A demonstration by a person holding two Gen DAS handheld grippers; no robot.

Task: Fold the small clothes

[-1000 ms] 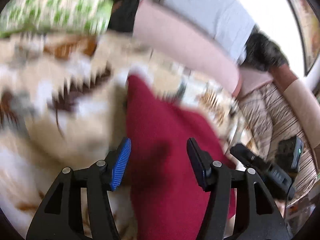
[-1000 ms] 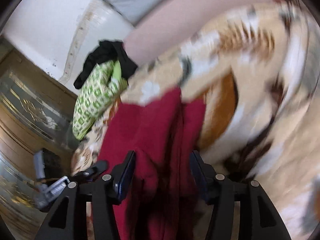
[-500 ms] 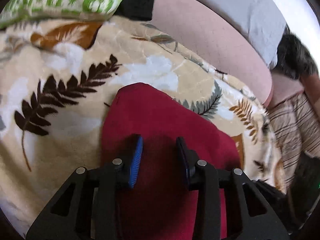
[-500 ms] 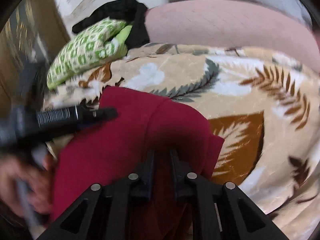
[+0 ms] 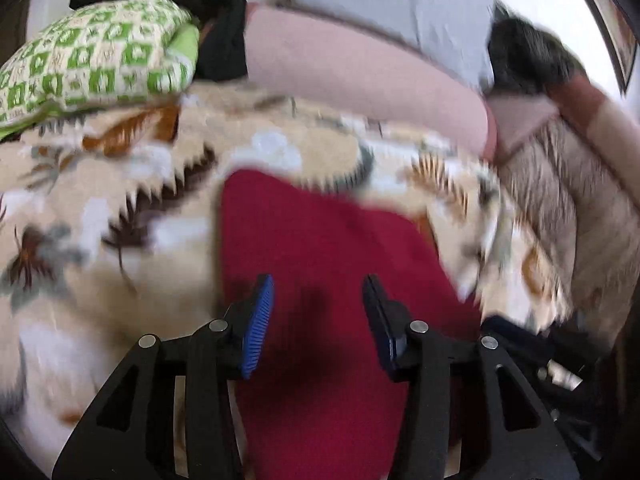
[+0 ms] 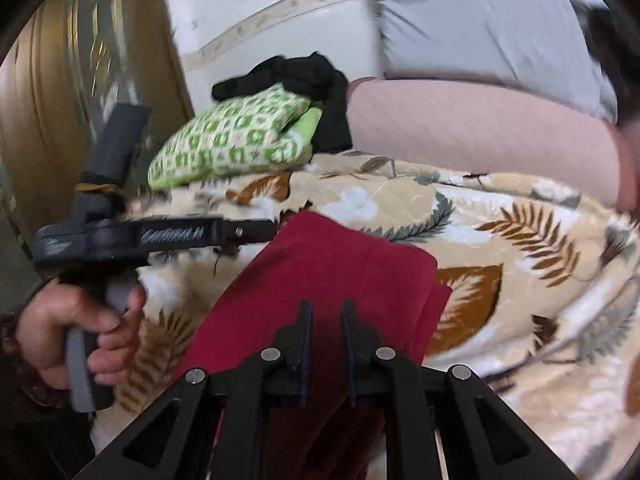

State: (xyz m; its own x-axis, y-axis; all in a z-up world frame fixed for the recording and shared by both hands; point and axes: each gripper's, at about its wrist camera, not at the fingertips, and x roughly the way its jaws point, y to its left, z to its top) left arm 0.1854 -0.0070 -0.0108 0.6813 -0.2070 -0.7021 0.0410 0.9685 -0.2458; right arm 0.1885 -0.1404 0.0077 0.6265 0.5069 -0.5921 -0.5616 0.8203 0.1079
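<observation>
A dark red garment (image 5: pixel 320 248) lies folded on a beige leaf-print blanket (image 5: pixel 100 240). It also shows in the right wrist view (image 6: pixel 332 276). My left gripper (image 5: pixel 318 292) hangs over the garment's near part with its jaws wide apart and nothing between them. My right gripper (image 6: pixel 325 312) stands over the garment's near edge with its jaws close together, a narrow gap left, and red cloth showing between and below them. The left gripper's body (image 6: pixel 132 236) and the hand holding it show at the left of the right wrist view.
A green-and-white patterned cushion (image 5: pixel 92 60) with black clothing (image 5: pixel 216 12) lies at the blanket's far left. A pink bolster (image 5: pixel 360 80) and a grey pillow (image 5: pixel 400 4) run along the back. A striped cover (image 5: pixel 560 184) lies to the right. A wooden panel (image 6: pixel 60 100) stands at left.
My left gripper has opened wider and pulled back from the garment. My right gripper's jaws have parted slightly and it has drawn back toward the garment's near edge.
</observation>
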